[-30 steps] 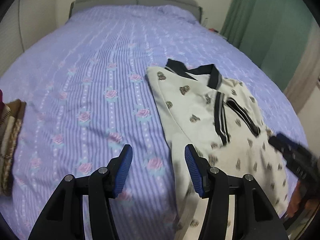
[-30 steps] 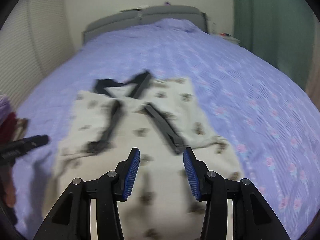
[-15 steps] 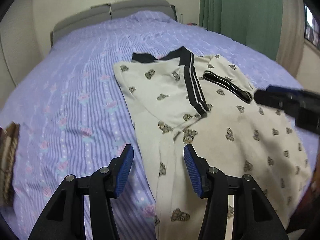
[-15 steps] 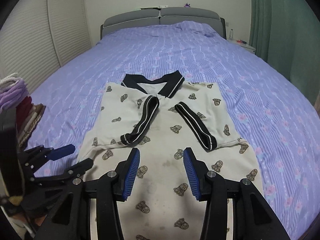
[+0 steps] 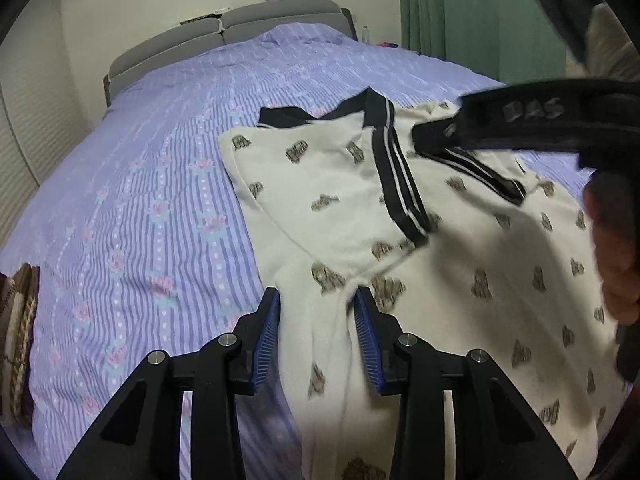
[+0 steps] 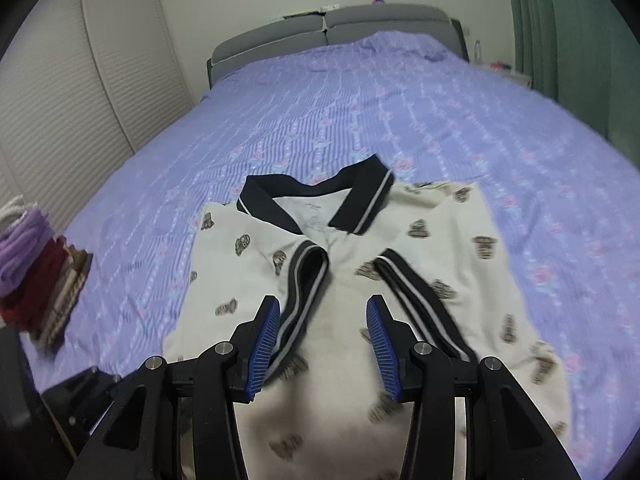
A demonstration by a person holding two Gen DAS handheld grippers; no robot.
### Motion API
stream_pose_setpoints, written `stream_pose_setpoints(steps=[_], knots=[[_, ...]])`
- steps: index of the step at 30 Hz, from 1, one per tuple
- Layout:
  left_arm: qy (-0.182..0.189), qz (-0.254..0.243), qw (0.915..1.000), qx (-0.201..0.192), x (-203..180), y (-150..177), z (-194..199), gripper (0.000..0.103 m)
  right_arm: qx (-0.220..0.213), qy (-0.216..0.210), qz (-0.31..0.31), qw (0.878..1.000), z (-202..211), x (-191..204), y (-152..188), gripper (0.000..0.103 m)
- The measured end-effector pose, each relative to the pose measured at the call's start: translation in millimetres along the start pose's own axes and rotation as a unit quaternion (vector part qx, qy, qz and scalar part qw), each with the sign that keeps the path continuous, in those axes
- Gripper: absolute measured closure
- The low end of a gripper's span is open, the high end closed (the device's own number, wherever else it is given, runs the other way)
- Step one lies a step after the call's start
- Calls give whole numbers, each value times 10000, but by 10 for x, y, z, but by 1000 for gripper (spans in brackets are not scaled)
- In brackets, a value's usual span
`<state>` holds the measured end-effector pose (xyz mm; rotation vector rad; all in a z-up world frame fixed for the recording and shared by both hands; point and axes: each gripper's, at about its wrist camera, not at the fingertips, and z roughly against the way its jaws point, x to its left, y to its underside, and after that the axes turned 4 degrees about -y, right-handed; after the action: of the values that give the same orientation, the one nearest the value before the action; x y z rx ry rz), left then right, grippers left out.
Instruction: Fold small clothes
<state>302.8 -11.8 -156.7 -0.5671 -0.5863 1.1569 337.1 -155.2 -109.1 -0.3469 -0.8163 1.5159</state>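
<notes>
Place: a bedroom in a home.
Bed (image 6: 400, 120): wide, takes up most of both views, under a purple striped sheet with pink flowers.
Headboard (image 6: 332, 28): grey, padded, at the far end against a pale wall.
Curtain (image 5: 460, 12): green, hanging on the right.
Left wall: a white slatted door (image 6: 80, 80).
Clothes (image 6: 36, 272): a folded stack on the bed's left edge.
</notes>
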Motion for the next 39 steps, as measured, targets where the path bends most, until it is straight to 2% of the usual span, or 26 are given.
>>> stream_pose_setpoints(steps=[2, 5, 8, 9, 11, 16, 20, 25, 29, 31, 33, 35, 36, 39], knots=[[-108, -11, 9999, 6, 6, -21, -53, 72, 102, -139, -84, 9998, -168, -7, -47, 57], [-145, 69, 9999, 2, 51, 6, -65, 82, 240, -83, -34, 9997, -396, 15, -113, 57], [-276, 86, 9995, -134, 94, 62, 18, 85, 384, -3, -37, 9993, -587, 18, -152, 58], [-362, 104, 9991, -186, 111, 86, 49, 85, 402, 10, -57, 9992, -617, 21, -157, 60], [-470, 195, 9984, -228, 157, 119, 84, 88, 352, -38, -9, 9994, -636, 59, -162, 75], [-690, 719, 9949, -146, 336, 193, 112, 92, 321, -38, 211, 9993, -642, 240, -176, 90], [-565, 1052, 9928, 96, 442, 270, 49, 92, 326, -90, 331, 9989, -640, 361, -193, 90], [-615, 978, 9932, 144, 402, 302, 39, 92, 356, 18, 430, 9984, -684, 378, -169, 90], [-459, 1059, 9931, 221, 411, 327, 48, 91, 426, 206, 521, 9975, -708, 365, -138, 90], [-435, 1100, 9927, 250, 431, 369, 122, 87, 416, 335, 559, 9970, -681, 350, -87, 89], [-357, 1168, 9922, 250, 456, 387, 181, 76, 466, 309, 479, 9973, -614, 320, -59, 85], [-266, 1271, 9912, 238, 480, 402, 267, 62, 332, 452, 372, 9977, -457, 301, -21, 56], [-254, 1308, 9909, 204, 491, 414, 329, 60, 189, 497, 396, 9978, -334, 304, 8, 51], [-294, 1275, 9912, 174, 480, 450, 511, 60, -81, 674, 481, 9965, -6, 290, 96, 50]])
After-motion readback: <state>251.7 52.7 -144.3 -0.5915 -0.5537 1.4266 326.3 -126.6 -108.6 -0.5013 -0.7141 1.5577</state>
